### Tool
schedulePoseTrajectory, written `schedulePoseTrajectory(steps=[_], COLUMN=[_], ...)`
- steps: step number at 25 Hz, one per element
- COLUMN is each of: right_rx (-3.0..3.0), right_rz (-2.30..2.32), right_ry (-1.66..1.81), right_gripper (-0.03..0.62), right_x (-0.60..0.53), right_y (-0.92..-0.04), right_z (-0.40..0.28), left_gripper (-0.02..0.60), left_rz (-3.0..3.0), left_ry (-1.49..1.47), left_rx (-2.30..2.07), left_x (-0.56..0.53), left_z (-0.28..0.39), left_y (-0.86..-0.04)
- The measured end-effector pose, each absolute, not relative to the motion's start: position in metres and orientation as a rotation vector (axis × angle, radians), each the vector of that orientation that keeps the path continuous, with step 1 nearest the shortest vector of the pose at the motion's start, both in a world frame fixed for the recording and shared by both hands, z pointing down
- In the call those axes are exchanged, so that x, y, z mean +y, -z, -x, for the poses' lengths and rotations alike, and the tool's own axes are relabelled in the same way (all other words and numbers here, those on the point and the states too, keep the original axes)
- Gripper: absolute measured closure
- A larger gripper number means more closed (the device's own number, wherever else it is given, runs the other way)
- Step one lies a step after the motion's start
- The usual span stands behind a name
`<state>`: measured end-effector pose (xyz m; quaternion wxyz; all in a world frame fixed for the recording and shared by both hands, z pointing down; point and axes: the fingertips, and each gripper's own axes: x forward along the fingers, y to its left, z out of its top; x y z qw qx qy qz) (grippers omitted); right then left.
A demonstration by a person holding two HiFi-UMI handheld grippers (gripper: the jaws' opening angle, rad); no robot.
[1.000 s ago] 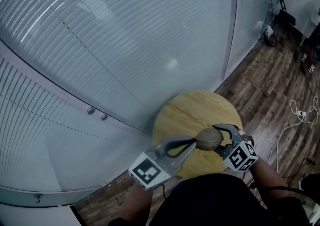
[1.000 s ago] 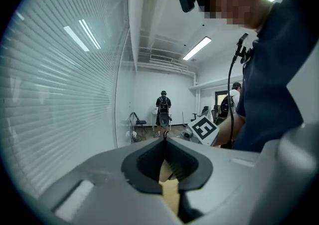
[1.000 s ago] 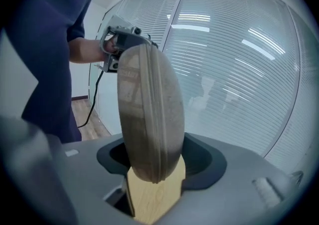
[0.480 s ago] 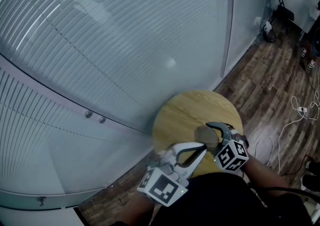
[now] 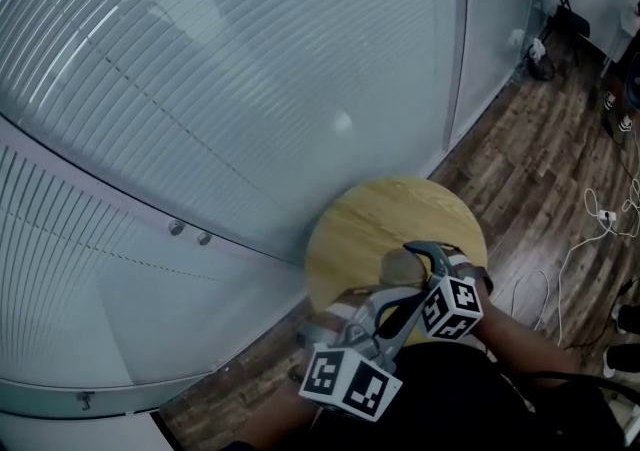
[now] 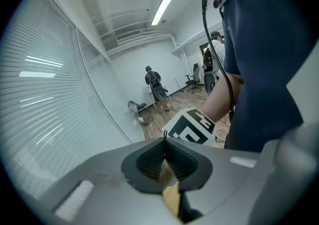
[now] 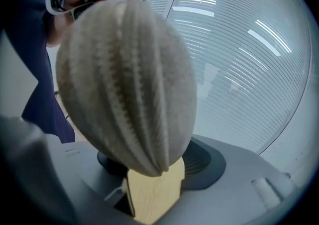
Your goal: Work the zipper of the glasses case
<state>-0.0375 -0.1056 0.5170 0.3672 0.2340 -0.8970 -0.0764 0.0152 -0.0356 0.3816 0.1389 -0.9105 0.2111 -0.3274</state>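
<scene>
A grey-brown ribbed glasses case (image 5: 404, 265) hangs over the round wooden table (image 5: 370, 219). My right gripper (image 5: 412, 267) is shut on it. In the right gripper view the case (image 7: 127, 84) fills the space between the pads, one end pointing toward the camera. My left gripper (image 5: 408, 301) lies just below the right one, its tips by the right gripper's marker cube (image 5: 452, 306). Its jaws (image 6: 164, 141) are shut. A thin dark sliver sticks out at the tips; I cannot tell what it is. The case does not show in the left gripper view.
A curved glass wall with blinds (image 5: 250, 69) stands right behind the table. Wood floor (image 5: 540, 169) with white cables (image 5: 600, 229) lies to the right. Far down the room a person (image 6: 155, 82) stands by chairs. My dark clothing fills the bottom of the head view.
The left gripper has left the case's left end, rolled, and slid down and right under the right gripper. The right gripper and case shifted slightly left and nearer me.
</scene>
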Motion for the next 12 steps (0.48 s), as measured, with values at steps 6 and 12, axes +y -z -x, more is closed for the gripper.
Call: schedulePoseTrajectory(steps=[6,12], right_rx=[-2.292,-2.375], right_rz=[-0.552,-0.505], right_ry=[0.217,0.204], right_gripper=[0.329,0.329], right_x=[-0.104,-0.091], right_y=[-0.51,-0.501], right_z=[0.057,0.068], left_gripper=[0.572,0.571], left_rz=[2.614,2.742], left_ry=[0.983,0.7], left_rx=[0.579,0.483], left_x=[-0.039,-0.027], left_z=[-0.019,-0.02], left_y=[-0.378,-0.36])
